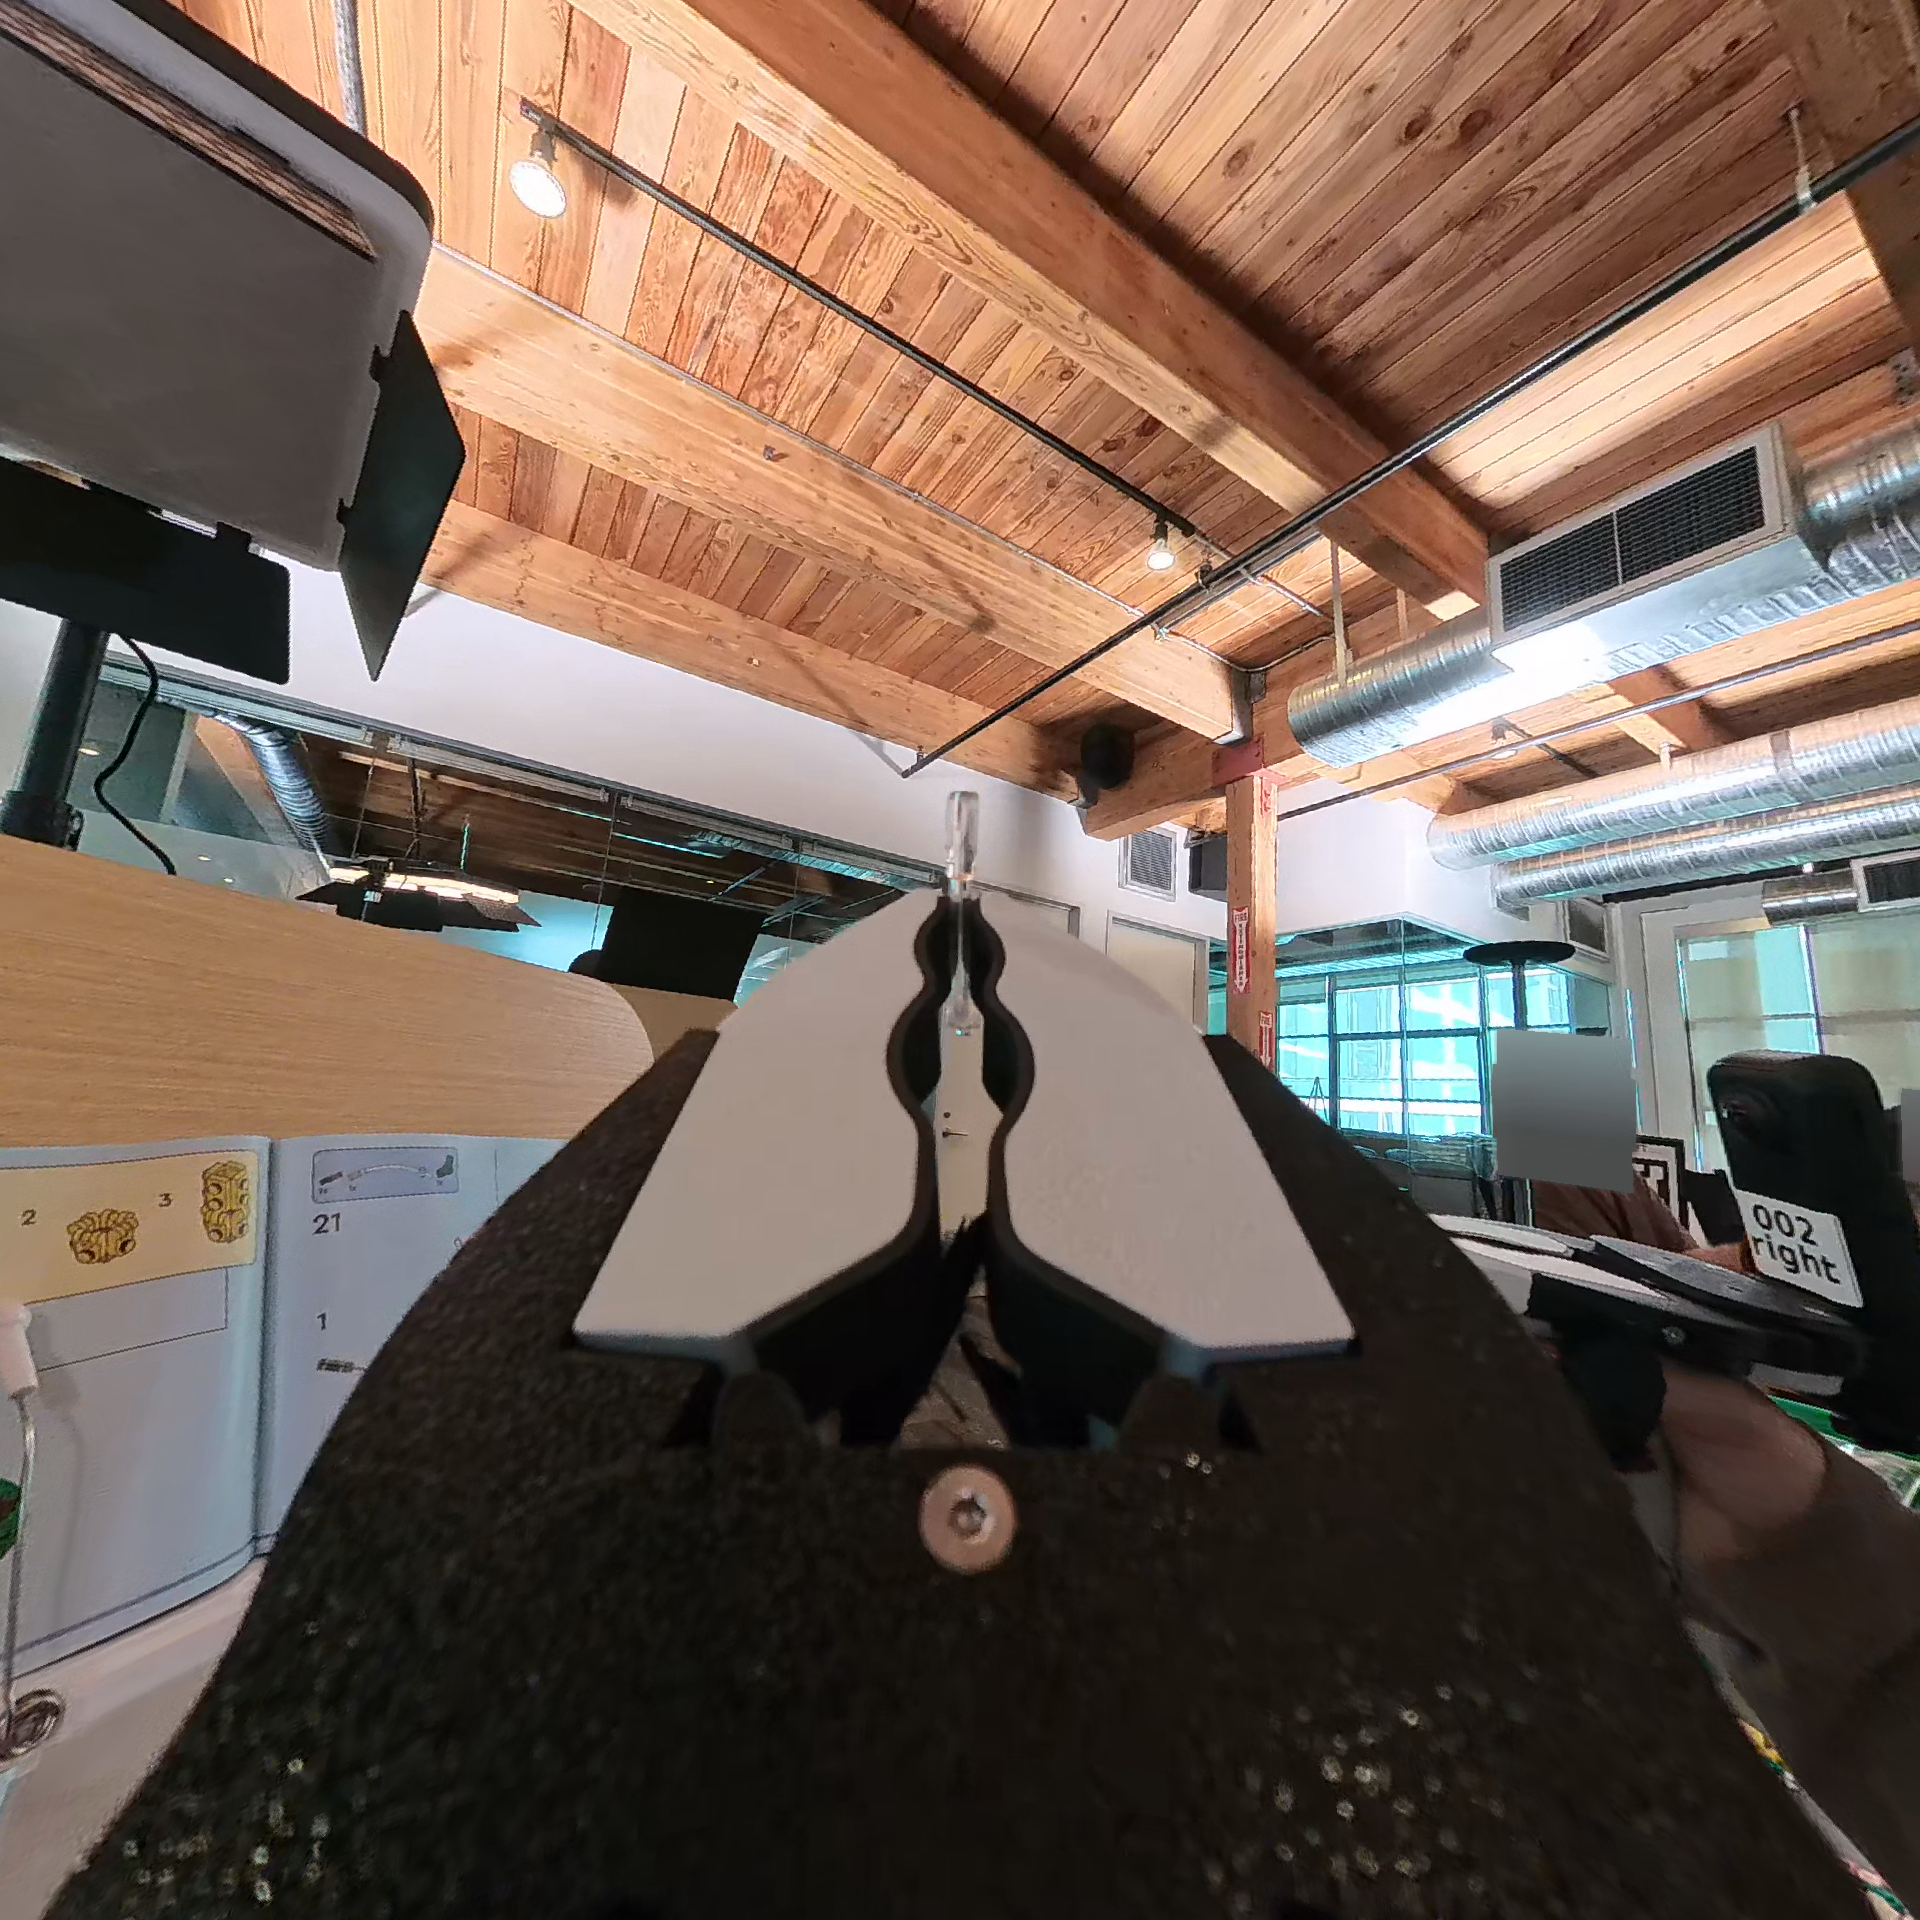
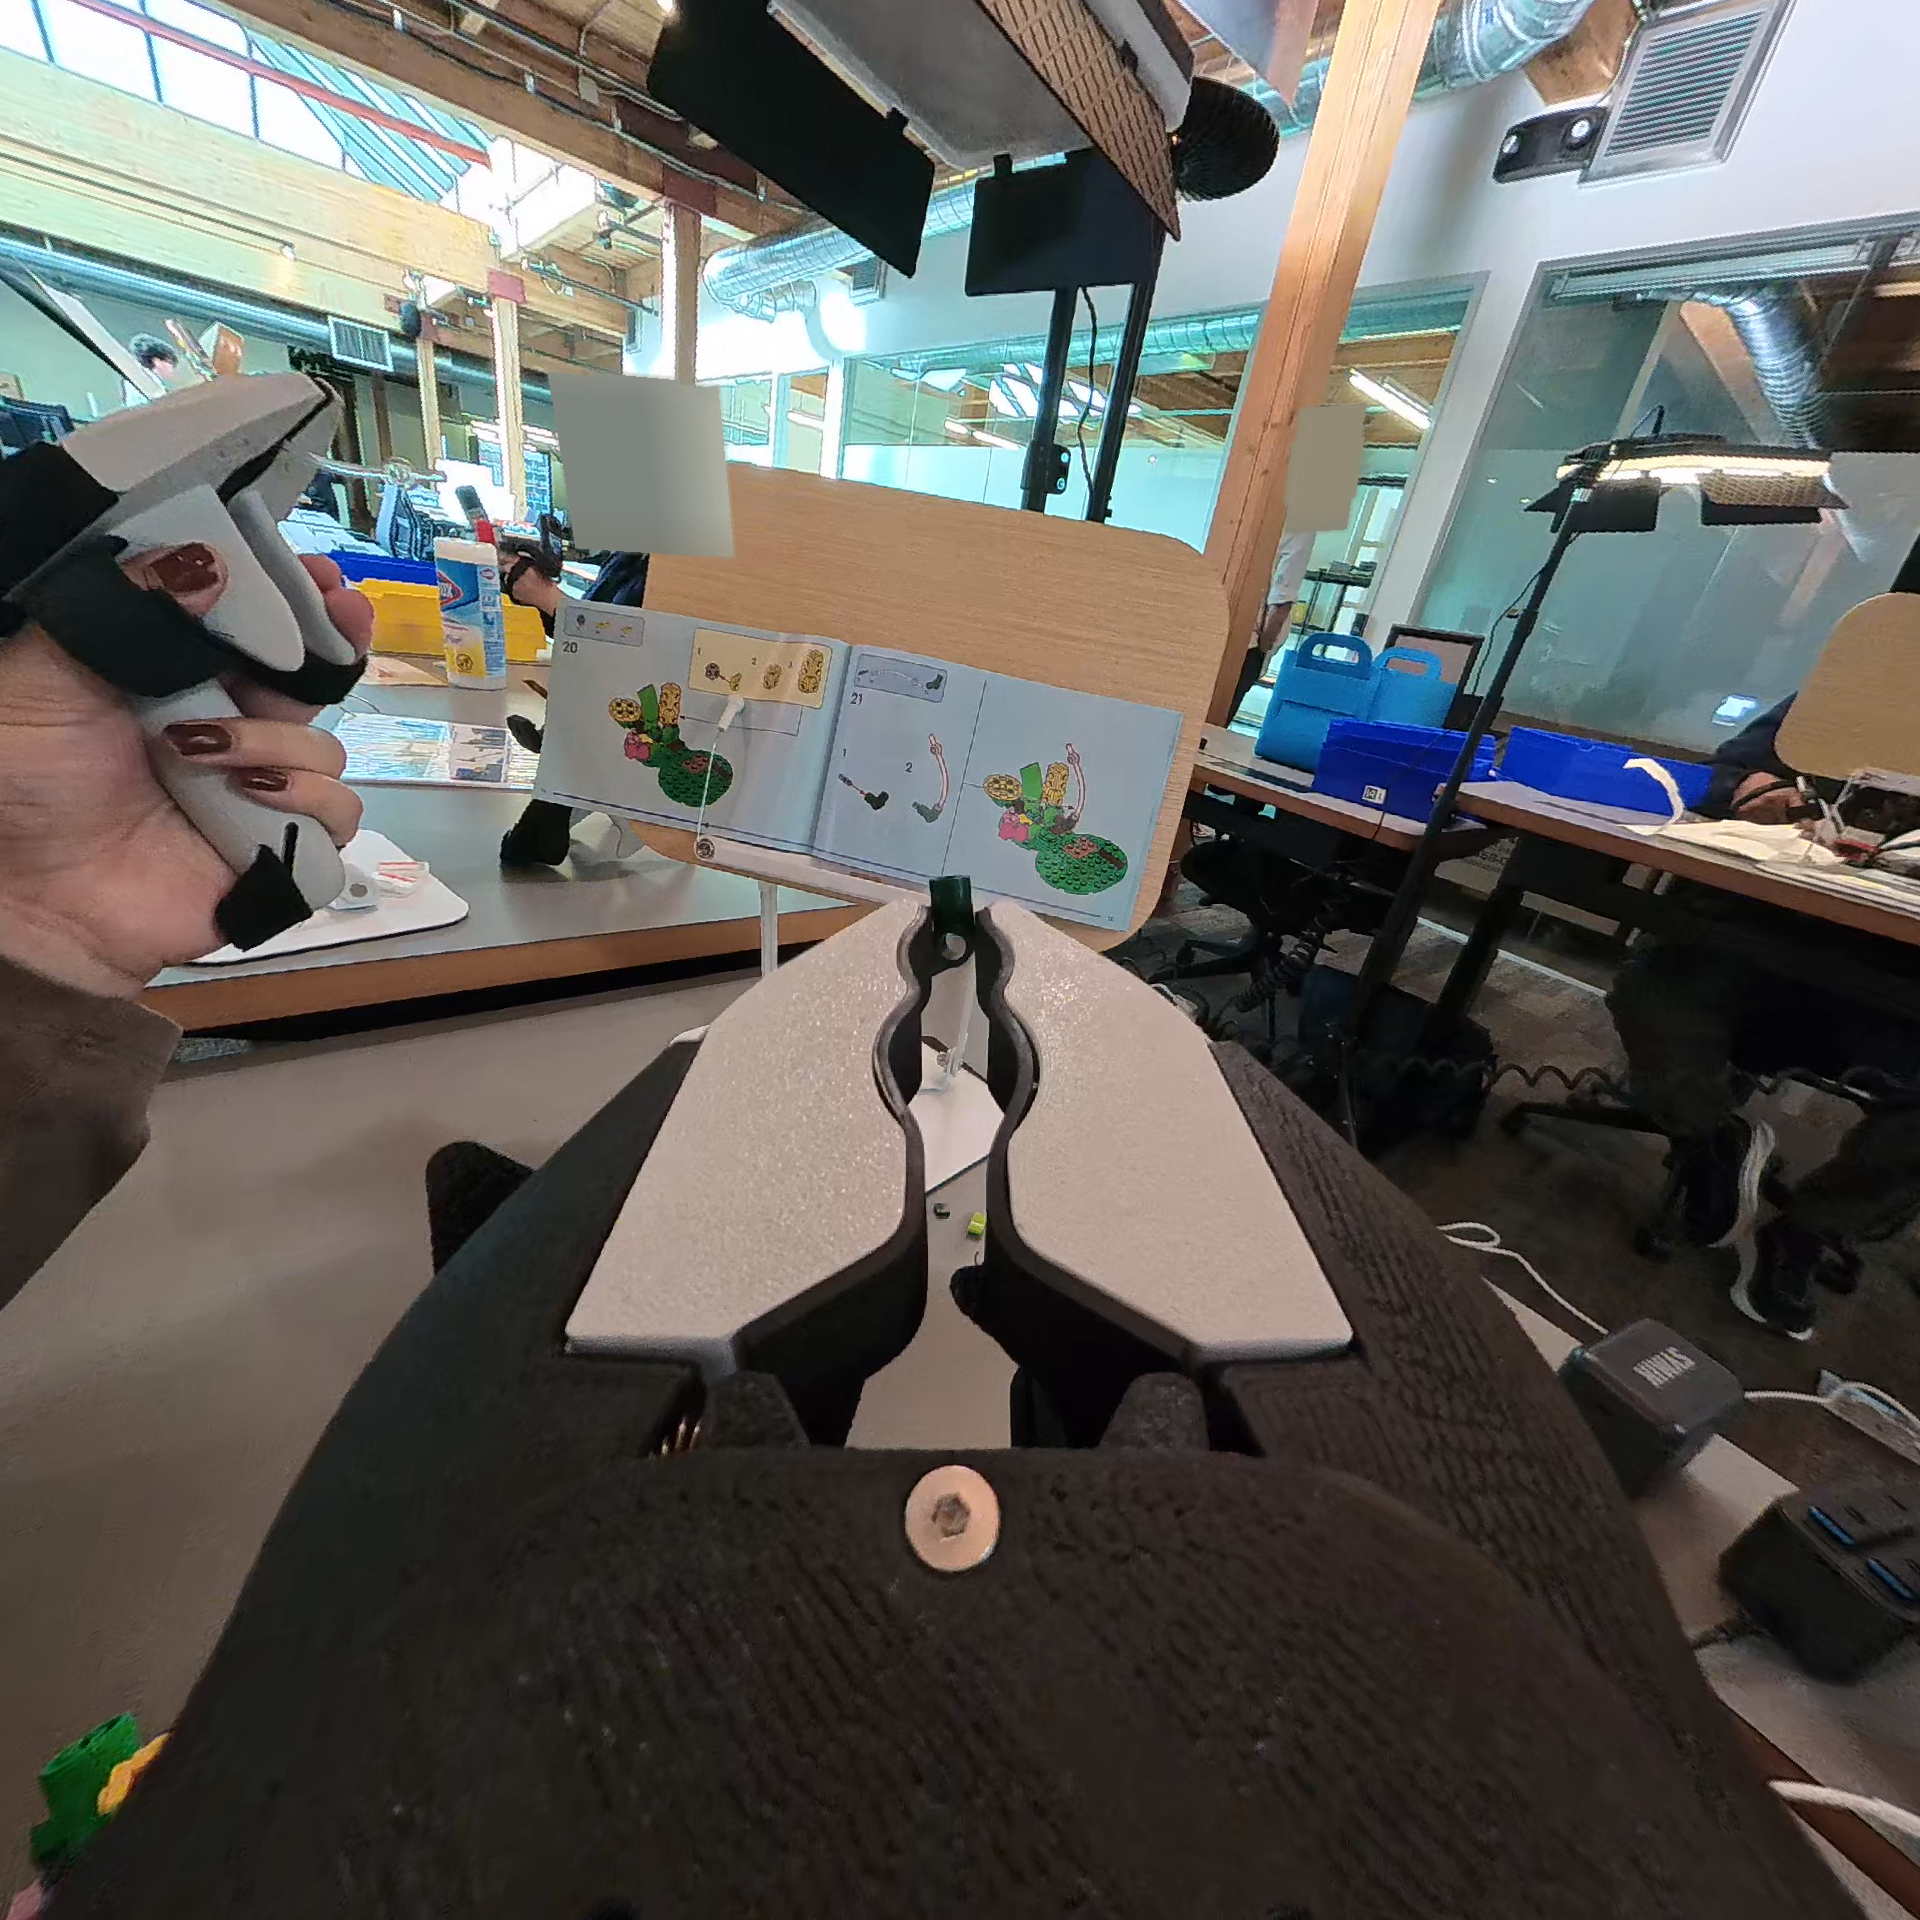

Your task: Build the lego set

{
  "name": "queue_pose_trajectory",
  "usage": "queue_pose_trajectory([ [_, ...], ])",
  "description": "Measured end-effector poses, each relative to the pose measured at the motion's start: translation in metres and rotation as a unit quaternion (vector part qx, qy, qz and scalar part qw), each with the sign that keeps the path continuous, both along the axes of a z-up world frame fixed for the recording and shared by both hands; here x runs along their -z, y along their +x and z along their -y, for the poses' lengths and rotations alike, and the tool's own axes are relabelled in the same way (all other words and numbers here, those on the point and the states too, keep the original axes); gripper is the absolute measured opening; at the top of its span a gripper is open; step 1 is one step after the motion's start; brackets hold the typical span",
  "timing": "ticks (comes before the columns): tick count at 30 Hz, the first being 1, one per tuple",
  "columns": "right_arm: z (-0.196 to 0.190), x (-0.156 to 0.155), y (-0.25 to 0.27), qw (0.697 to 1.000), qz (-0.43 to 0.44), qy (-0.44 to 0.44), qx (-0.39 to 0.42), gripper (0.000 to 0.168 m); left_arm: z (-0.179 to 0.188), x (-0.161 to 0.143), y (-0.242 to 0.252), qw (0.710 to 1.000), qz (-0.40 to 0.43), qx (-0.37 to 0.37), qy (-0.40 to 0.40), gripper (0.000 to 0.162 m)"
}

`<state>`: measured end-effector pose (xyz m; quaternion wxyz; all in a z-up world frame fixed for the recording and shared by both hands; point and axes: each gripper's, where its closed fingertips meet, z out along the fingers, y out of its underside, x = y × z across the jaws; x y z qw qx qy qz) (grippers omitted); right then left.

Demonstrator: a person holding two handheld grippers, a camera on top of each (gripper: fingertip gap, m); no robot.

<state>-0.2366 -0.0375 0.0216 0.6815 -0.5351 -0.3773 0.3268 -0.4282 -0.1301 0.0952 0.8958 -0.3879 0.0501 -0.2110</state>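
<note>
Booklet stand [image 2: 935,561] blocks ahead; open tabletop [image 2: 260,1299] left.

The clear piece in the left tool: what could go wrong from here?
1. The left tool pinches the thin clear piece only at its fingertips; it might slip or twist out.
2. The right tool holds the small dark green piece just as narrowly; pushing the two together off-axis could pop either one loose.
</note>
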Motion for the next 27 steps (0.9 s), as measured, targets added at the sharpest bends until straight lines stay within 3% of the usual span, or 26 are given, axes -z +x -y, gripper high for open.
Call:
queue_pose_trajectory([
  [18, 0.006, 0.007, -0.01, 1.0, 0.024, 0.006, -0.015, 0.005, -0.004, 0.003, 0.005, 1.0, -0.012, 0.023, -0.012, 0.002],
  [27, 0.017, 0.018, -0.024, 0.993, 0.098, 0.062, -0.006, 0.005, -0.014, 0.015, 0.037, 0.99, -0.076, 0.107, -0.051, 0.002],
])
